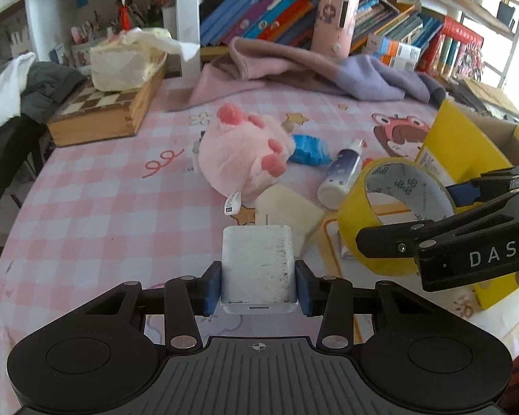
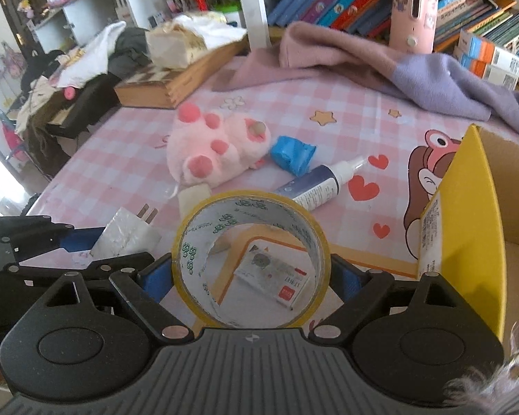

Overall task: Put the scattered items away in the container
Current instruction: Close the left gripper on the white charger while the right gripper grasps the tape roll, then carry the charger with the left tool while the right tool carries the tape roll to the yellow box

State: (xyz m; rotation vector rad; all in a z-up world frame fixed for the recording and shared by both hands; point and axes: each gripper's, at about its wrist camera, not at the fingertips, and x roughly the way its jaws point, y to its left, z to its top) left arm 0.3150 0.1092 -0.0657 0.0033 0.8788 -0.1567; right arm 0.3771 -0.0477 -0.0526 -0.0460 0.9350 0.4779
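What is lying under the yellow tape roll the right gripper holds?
Through the yellow tape roll, a small white-and-red printed packet lies on the tablecloth's orange-bordered print. Anything beneath the roll's wall is covered.

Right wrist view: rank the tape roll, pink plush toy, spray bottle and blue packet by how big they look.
1. Tape roll, inflated by closeness to the camera.
2. Pink plush toy.
3. Spray bottle.
4. Blue packet.

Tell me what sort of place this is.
Most likely a child's room or study at home: shelves of picture books, a cartoon-print pink tablecloth and a plush toy among household clutter.
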